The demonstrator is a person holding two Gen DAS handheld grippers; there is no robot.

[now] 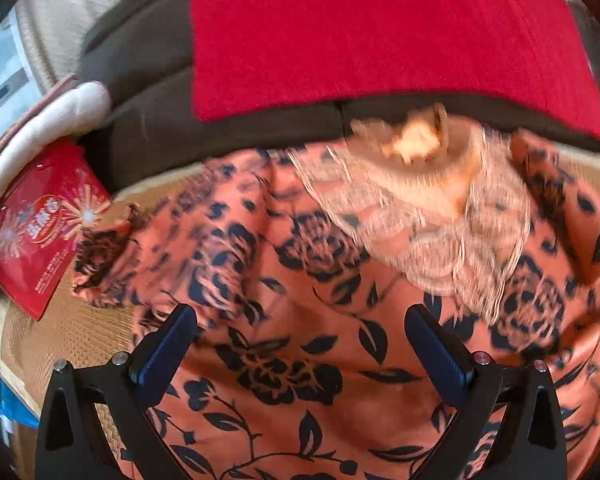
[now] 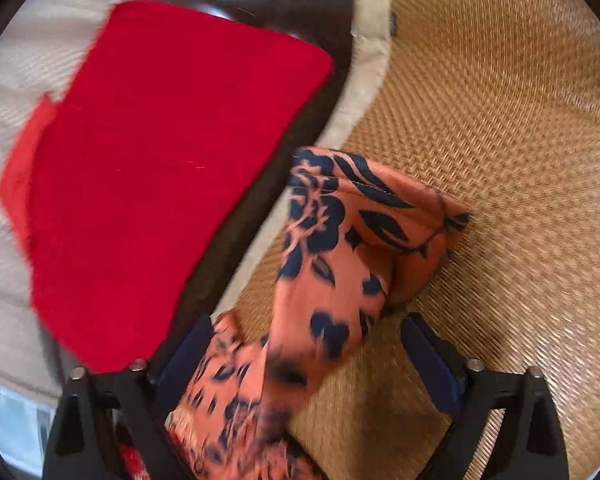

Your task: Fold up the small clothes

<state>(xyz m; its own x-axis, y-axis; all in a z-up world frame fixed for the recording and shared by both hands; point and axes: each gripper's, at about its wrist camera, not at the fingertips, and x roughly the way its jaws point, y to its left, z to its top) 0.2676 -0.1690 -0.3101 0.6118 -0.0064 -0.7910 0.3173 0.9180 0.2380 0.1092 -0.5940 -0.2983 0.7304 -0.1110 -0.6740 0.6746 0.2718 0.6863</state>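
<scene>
An orange garment with a dark blue flower print [image 1: 340,280] lies rumpled on a woven straw mat [image 1: 60,332]. A pale lace part [image 1: 440,216] lies on its far side, blurred. My left gripper [image 1: 300,320] is open just above the garment, holding nothing. In the right wrist view a folded end of the same garment [image 2: 348,248] lies on the mat [image 2: 500,160]. My right gripper [image 2: 306,328] is open with that cloth lying between its fingers, not gripped.
A red cloth [image 1: 380,32] lies over a dark brown cushion [image 1: 148,128] behind the mat; it also shows in the right wrist view [image 2: 160,160]. A red printed packet [image 1: 40,232] and a cream padded roll [image 1: 52,124] sit at the left.
</scene>
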